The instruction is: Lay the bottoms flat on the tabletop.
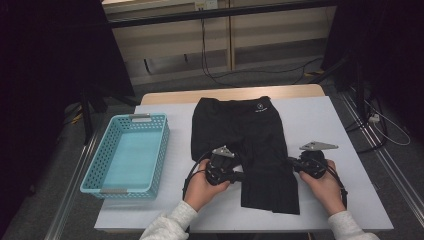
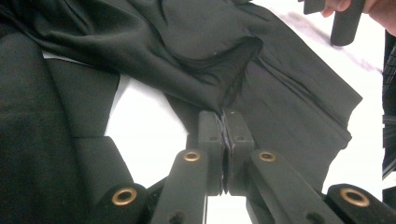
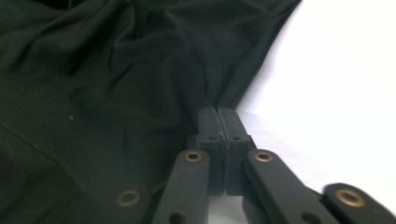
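A pair of black shorts [image 1: 240,125] lies flat on the white table [image 1: 325,120], waistband at the far end with a small white logo [image 1: 259,106]. One leg is folded over the other near me. My left gripper [image 1: 243,176] pinches the left edge of the near leg; its jaws are shut on a fold of the fabric [image 2: 223,100] in the left gripper view [image 2: 224,116]. My right gripper [image 1: 289,162] grips the right edge of the same leg, jaws closed on the hem [image 3: 223,100] in the right gripper view [image 3: 218,112].
A light blue plastic basket [image 1: 162,150] stands on the table's left side, with nothing in it. Bare white tabletop lies right of the shorts. Beyond the table's far edge are grey floor, cables and dark stands.
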### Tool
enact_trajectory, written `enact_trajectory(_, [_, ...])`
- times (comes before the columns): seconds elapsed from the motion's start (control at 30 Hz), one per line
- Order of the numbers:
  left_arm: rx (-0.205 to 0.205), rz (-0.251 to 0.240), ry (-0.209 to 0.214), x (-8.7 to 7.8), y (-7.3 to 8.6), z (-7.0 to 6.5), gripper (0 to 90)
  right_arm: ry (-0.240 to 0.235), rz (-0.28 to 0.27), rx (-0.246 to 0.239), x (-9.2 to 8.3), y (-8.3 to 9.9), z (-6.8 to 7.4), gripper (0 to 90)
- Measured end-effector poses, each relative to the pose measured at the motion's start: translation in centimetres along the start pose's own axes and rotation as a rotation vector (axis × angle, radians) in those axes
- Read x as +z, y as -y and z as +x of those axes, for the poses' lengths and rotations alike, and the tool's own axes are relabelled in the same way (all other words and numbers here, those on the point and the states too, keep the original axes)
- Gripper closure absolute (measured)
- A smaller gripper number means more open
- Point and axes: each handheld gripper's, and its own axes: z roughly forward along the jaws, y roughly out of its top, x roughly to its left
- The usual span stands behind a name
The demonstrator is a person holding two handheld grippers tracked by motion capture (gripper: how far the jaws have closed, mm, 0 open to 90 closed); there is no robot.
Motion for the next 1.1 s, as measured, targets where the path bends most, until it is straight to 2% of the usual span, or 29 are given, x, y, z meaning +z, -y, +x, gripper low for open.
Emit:
enact_trajectory(0.1, [-0.001,-0.006,0.006,0.0,0.0,0.0,87.9,0.046,-0.009,-0.023,-0.1,-0.1,-0.2,90.0])
enact_trajectory(0.33, [0.002,0.002,0.006,0.2,0.1,0.0,88.1,0.117,-0.027,-0.033,-0.4,-0.3,-0.9,90.0])
enact_trajectory(0.4, [0.003,-0.002,0.002,0.2,0.1,0.0,87.6,0.117,-0.034,-0.031,-0.4,-0.4,-1.2,90.0])
enact_trajectory(0.5, [0.015,-0.016,-0.019,0.1,0.1,0.1,80.6,0.112,-0.021,-0.040,-0.2,-0.4,-1.2,89.9])
enact_trajectory(0.6, [0.016,-0.032,-0.035,0.2,0.1,0.2,66.9,0.145,-0.014,-0.057,-0.1,-0.4,-1.0,76.3])
enact_trajectory(0.63, [0.023,-0.033,-0.041,0.2,0.1,0.2,66.7,0.141,-0.014,-0.054,-0.2,-0.4,-1.0,75.2])
enact_trajectory(0.7, [0.037,-0.043,-0.058,0.2,0.0,0.1,62.7,0.144,-0.024,-0.046,-0.4,-0.4,-1.0,65.0])
enact_trajectory(0.77, [0.046,-0.052,-0.068,0.2,0.0,0.1,59.3,0.137,-0.033,-0.050,-0.7,-0.3,-0.9,64.1])
enact_trajectory(0.83, [0.055,-0.055,-0.079,0.2,-0.1,0.1,58.1,0.125,-0.041,-0.051,-1.2,-0.1,-0.8,60.7])
enact_trajectory(1.1, [0.054,-0.039,-0.074,1.0,-0.1,0.1,60.2,0.103,-0.019,-0.094,-3.0,1.0,-0.2,50.4])
